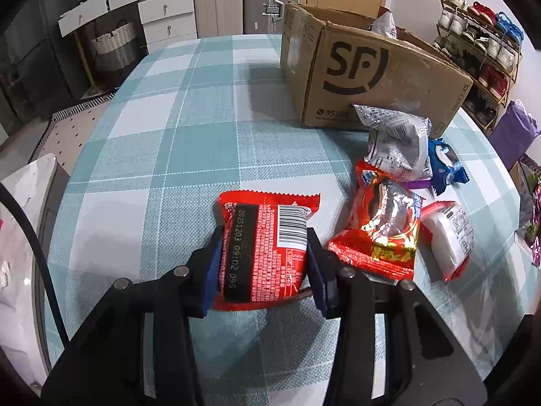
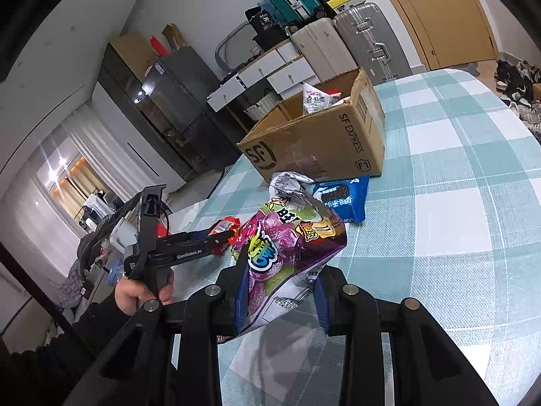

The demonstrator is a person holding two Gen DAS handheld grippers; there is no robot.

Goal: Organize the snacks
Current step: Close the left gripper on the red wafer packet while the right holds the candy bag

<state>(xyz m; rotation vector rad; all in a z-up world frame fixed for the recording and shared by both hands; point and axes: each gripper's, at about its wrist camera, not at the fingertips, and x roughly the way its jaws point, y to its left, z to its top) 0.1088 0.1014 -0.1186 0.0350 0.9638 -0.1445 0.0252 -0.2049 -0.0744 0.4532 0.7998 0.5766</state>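
The sorting is under way but far from finished. The cardboard box [image 2: 321, 135] stands open toward the far side of the checked counter [image 1: 152, 135], and at least one white packet [image 2: 312, 98] and something red beside it already sit inside (how much more lies below the rim is hidden). The left claw [image 1: 263, 264] is closed on a red snack packet [image 1: 267, 243], its blue pads pressing the packet's two sides, low over the counter and well short of the box. The right claw [image 2: 280, 291] is clamped on a purple candy bag [image 2: 287, 253], held up above the counter with the box beyond it. Left to clear, just in front of the box: a silver-white packet [image 1: 395, 138] leaning close to its wall, a blue cookie packet [image 1: 446, 162], a shiny red-and-silver wrapper [image 1: 382, 230] and a red-edged white packet [image 1: 449, 237], bunched together and touching. By my reckoning both held snacks go into the box next, then the four-odd pieces in the pile.
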